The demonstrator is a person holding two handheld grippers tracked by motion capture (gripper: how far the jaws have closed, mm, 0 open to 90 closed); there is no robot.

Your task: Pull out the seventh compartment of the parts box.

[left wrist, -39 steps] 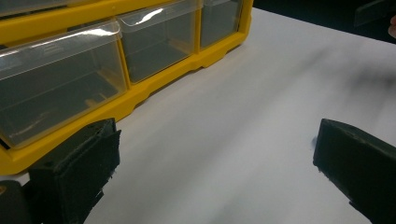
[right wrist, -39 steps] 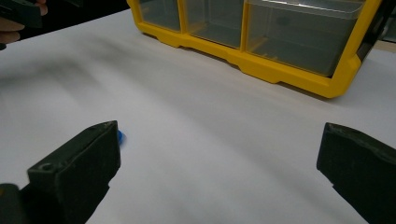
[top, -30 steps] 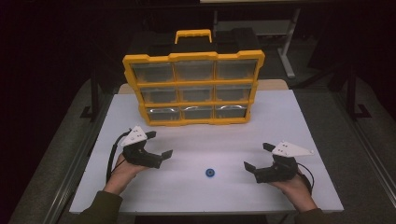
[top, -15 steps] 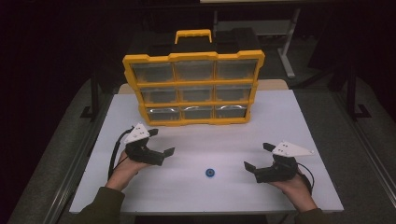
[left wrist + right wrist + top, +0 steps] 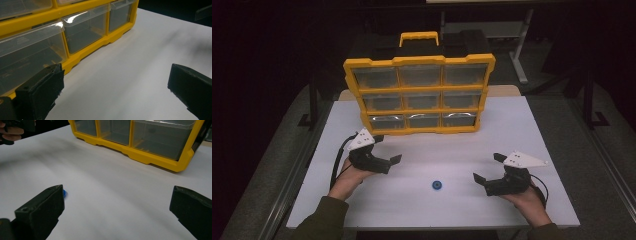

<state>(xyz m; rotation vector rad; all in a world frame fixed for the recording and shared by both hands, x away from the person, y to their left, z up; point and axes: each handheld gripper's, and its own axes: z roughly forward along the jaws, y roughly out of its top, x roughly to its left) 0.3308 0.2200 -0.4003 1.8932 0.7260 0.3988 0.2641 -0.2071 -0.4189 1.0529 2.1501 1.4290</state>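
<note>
A yellow organiser (image 5: 419,95) with several clear drawers and a top handle stands upright at the back of the white table (image 5: 522,125). A small blue round piece (image 5: 437,185) lies on the table near the front, between the two grippers. My left gripper (image 5: 386,148) is open and empty, a little in front of the organiser's lower left corner. The left gripper view looks along the bottom row of drawers (image 5: 85,32). My right gripper (image 5: 489,167) is open and empty at the front right. In the right gripper view the blue piece (image 5: 64,193) peeks out beside the left jaw.
The organiser's base (image 5: 150,160) runs across the far side of the right gripper view. The person's other hand (image 5: 12,131) shows at that view's top left. Dark floor and a table frame (image 5: 517,55) lie beyond the table.
My left gripper has moved forward and up toward the organiser's lower left corner. The right gripper and the blue piece have stayed where they were.
</note>
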